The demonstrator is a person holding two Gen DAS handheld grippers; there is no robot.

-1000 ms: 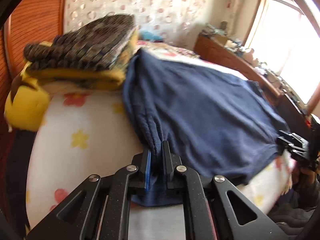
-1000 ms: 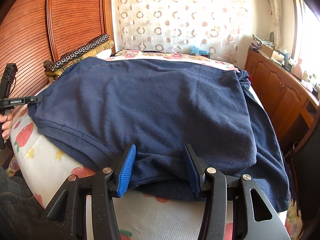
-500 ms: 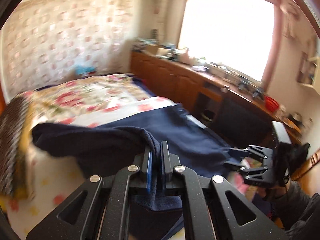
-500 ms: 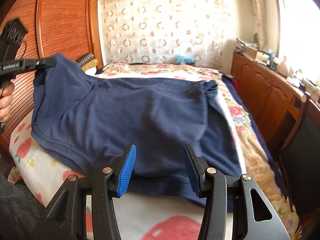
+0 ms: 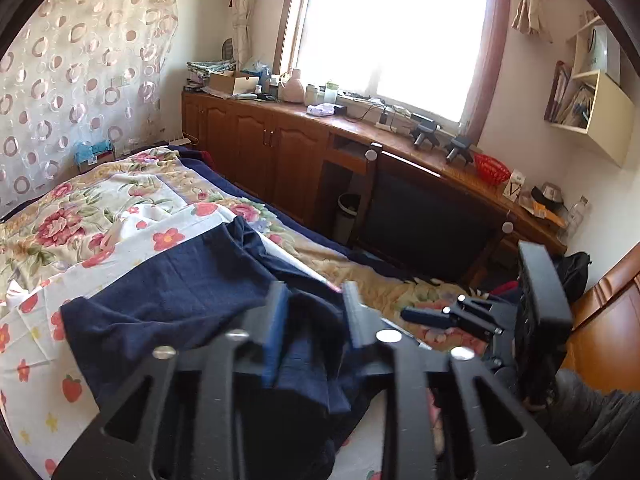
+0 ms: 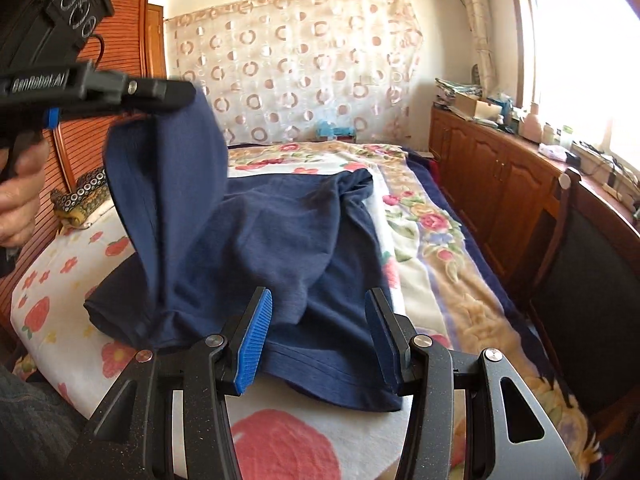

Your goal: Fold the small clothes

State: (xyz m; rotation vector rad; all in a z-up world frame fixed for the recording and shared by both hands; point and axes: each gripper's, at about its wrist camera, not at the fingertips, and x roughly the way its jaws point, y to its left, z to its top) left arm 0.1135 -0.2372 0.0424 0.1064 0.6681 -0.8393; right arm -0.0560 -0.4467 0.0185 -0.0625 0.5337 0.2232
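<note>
While the left jaws open, the fold goes over.
Bed (image 6: 72, 256) carries the navy shirt (image 6: 304, 248), long axis toward upper centre. My left gripper (image 6: 176, 94), upper left, hangs a lifted flap, cloth between the parting jaws. Right gripper (image 6: 318, 336), bottom centre, spread, unclamped, straddles the near hem; it's nearer.
</note>
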